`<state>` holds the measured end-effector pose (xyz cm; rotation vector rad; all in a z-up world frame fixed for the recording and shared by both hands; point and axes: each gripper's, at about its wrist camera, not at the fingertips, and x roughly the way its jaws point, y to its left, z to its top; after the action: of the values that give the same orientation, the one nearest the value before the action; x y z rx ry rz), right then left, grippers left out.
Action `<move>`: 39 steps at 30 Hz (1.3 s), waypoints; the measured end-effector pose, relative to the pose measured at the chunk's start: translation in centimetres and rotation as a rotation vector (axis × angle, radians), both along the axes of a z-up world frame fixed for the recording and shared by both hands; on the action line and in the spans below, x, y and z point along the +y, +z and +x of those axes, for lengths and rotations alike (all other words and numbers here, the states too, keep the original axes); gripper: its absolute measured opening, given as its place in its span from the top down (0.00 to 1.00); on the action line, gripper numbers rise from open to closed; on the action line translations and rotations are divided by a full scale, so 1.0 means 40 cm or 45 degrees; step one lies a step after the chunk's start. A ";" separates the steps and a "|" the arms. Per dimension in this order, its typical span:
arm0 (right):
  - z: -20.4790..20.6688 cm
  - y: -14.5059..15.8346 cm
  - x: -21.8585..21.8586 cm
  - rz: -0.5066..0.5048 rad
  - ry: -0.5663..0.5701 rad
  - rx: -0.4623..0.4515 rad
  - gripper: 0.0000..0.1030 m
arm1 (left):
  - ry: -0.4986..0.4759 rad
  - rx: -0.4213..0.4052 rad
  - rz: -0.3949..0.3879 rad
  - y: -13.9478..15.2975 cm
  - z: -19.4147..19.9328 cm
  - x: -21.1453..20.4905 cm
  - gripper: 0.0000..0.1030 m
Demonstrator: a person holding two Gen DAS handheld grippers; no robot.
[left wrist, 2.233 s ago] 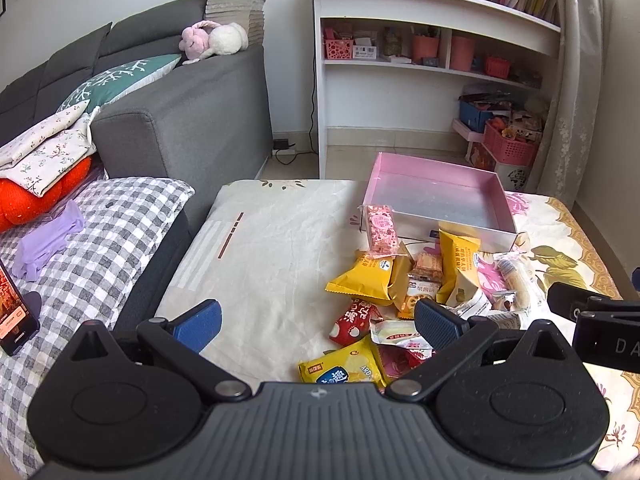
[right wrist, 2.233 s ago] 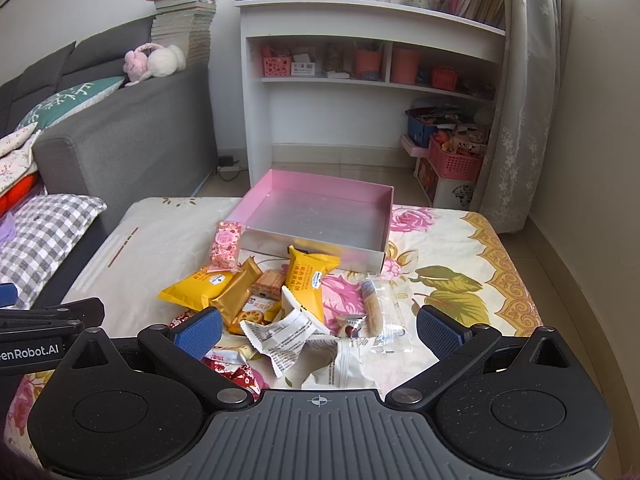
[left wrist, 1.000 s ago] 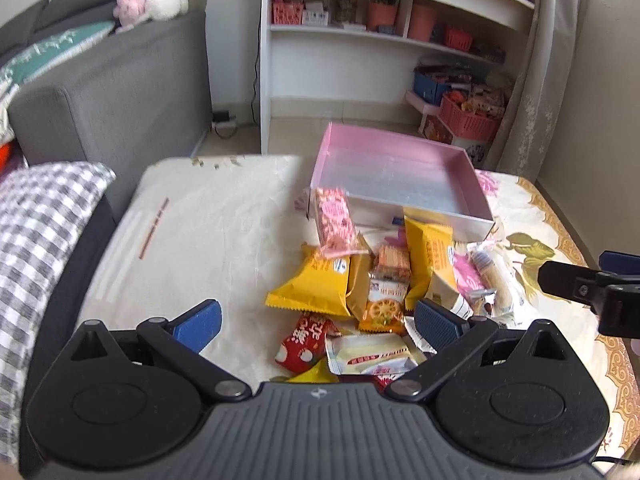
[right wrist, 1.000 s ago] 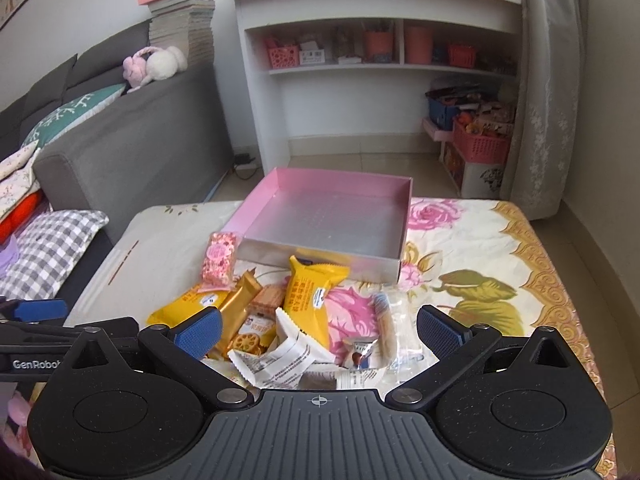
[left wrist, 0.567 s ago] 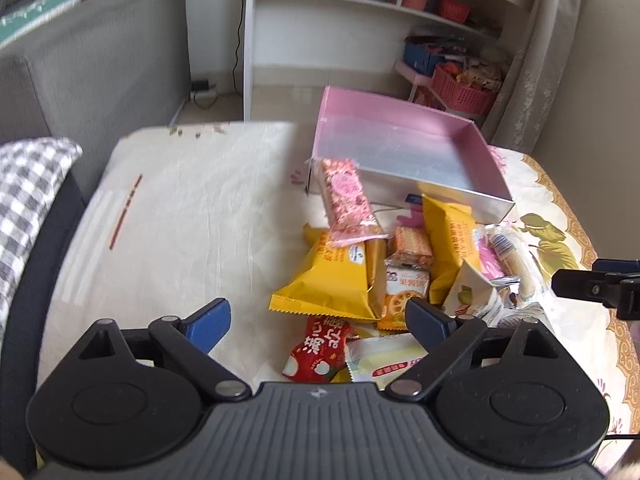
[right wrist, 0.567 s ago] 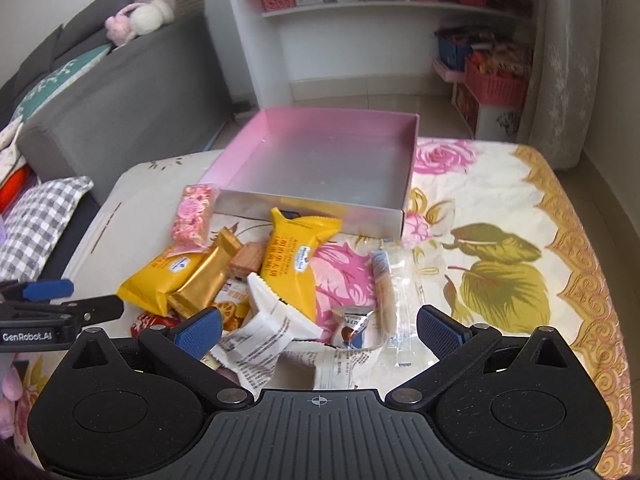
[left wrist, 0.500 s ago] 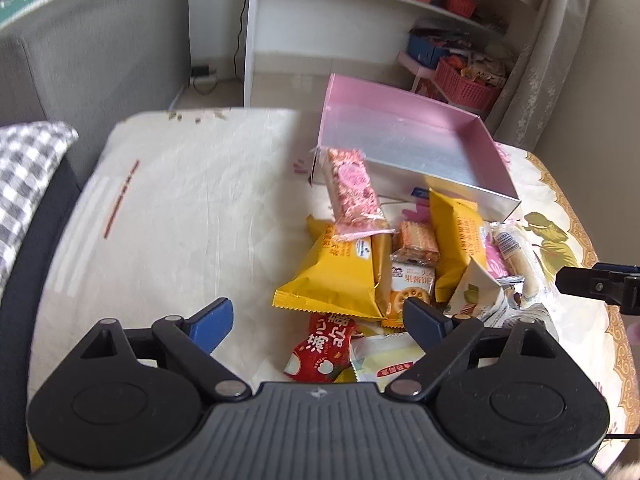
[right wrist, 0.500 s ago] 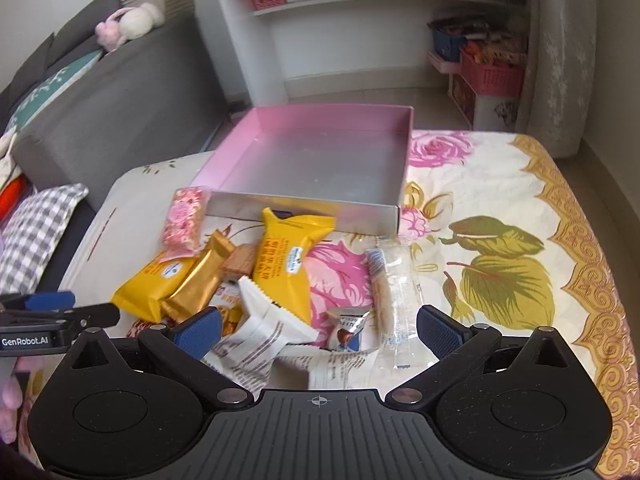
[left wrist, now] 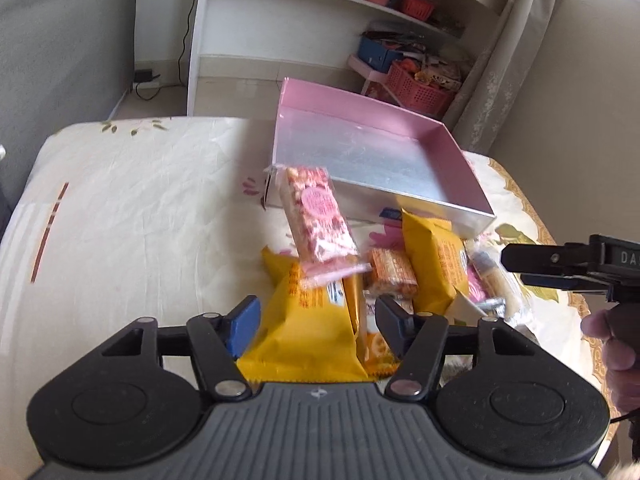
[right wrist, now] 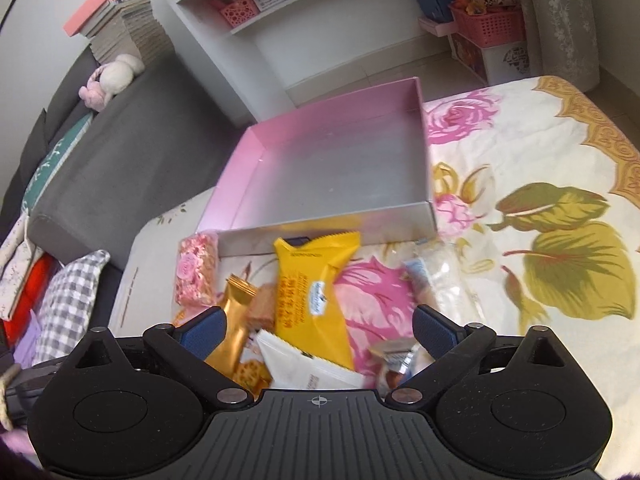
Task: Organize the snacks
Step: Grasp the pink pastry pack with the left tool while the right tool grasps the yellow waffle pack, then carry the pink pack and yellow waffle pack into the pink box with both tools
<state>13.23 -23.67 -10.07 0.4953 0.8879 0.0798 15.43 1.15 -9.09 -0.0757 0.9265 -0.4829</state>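
Note:
A pile of snack packets lies on the floral cloth in front of an empty pink box [left wrist: 372,152], which also shows in the right wrist view [right wrist: 340,164]. My left gripper [left wrist: 316,320] is open, its fingers on either side of a yellow packet [left wrist: 312,328]. A pink packet [left wrist: 316,212] leans on the box's front wall. My right gripper [right wrist: 316,328] is open over a tall yellow packet [right wrist: 312,292], a white packet [right wrist: 308,368] and a gold packet [right wrist: 232,320]. The right gripper also shows in the left wrist view [left wrist: 560,264] at the right, above a clear-wrapped roll [left wrist: 496,284].
A grey sofa [right wrist: 120,140] with a checked cushion [right wrist: 68,304] stands left of the table. A white shelf unit [left wrist: 320,12] and pink baskets [left wrist: 424,84] stand behind it. The cloth [left wrist: 140,208] left of the pile is bare.
Both grippers have moved forward and down toward the pile. The left gripper's fingers have narrowed around the yellow packet. The right gripper has tilted and stayed wide open.

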 end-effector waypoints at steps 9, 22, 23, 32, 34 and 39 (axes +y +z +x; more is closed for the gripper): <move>0.080 -0.062 0.045 0.000 -0.066 0.044 0.19 | 0.121 -0.055 -0.095 -0.006 0.066 -0.025 0.42; 0.111 -0.112 0.095 -0.082 -0.043 0.107 0.44 | 0.181 -0.118 0.015 -0.020 0.073 -0.075 0.68; 0.110 -0.112 0.092 -0.076 -0.049 0.106 0.48 | 0.184 -0.123 0.018 -0.019 0.072 -0.071 0.69; 0.101 -0.097 0.081 -0.038 -0.095 0.099 0.61 | 0.165 -0.152 0.041 -0.008 0.059 -0.074 0.72; 0.099 -0.093 0.079 -0.034 -0.102 0.097 0.62 | 0.155 -0.162 0.044 -0.004 0.053 -0.078 0.72; 0.088 -0.077 0.069 -0.029 -0.119 0.068 0.62 | 0.153 -0.174 0.039 0.007 0.044 -0.078 0.72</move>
<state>16.76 -20.91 -13.16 0.5194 0.9158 -0.0290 17.19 -1.97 -8.80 -0.0690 0.7901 -0.3581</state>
